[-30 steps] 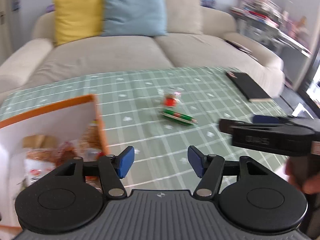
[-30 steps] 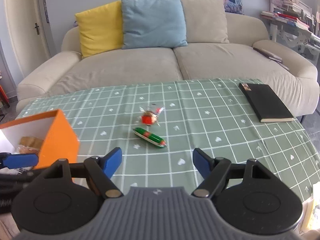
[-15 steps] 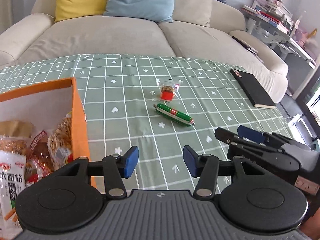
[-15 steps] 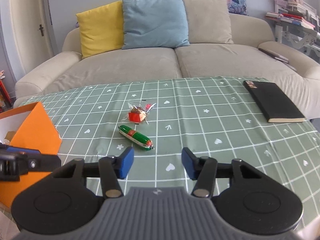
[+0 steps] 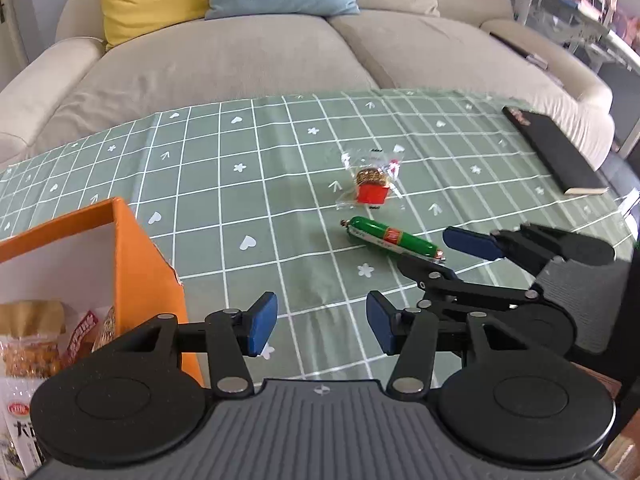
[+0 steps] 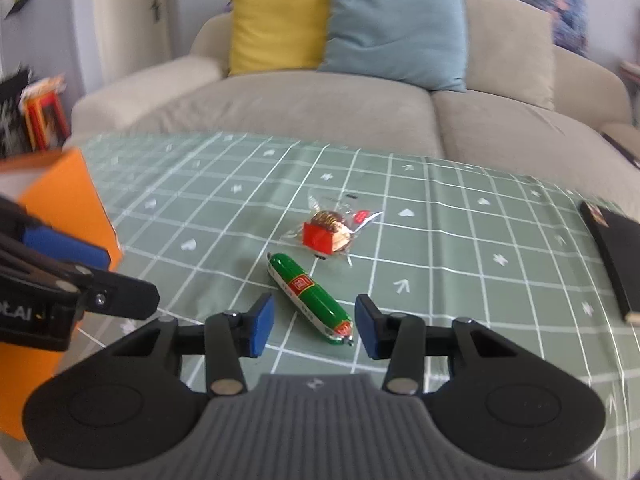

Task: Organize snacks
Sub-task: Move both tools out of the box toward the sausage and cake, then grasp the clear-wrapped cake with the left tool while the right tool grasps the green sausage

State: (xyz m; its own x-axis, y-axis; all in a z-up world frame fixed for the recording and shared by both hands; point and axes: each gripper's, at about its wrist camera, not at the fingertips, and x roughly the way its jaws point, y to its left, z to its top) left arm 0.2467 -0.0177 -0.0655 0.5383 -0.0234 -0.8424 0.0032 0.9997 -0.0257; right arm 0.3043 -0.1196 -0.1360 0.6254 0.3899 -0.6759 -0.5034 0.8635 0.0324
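**Right gripper closing in over the green sausage**

The right gripper (image 6: pixel 314 326) hangs low over the desk (image 6: pixel 460 240), which is covered with a green checked cloth. Its blue fingers (image 6: pixel 260 330) have just been closing and now stand partly open, one on either side of the near end of the green sausage stick (image 6: pixel 310 298). The pads do not press on the sausage; gaps show on both sides, so nothing is gripped. The sausage lies slantwise near the middle of the desk, its far end pointing toward a small snack in a clear wrapper (image 6: pixel 330 232), red and brown inside, that lies just beyond it toward the sofa-side edge.

The left gripper (image 5: pixel 322 330) hovers over bare cloth nearer the front edge, its fingers (image 5: pixel 262 328) about half open and empty. Just beside it, toward the left edge of the desk, stands the orange box (image 5: pixel 148 264), open at the top, with several snack packets (image 5: pixel 32 352) showing inside against its white lining.

A black notebook (image 5: pixel 556 152) lies at the right edge of the desk, well apart from the snacks. Behind the desk stands a beige sofa (image 6: pixel 300 116) with a yellow cushion (image 6: pixel 276 20) and a blue cushion (image 6: pixel 396 28).
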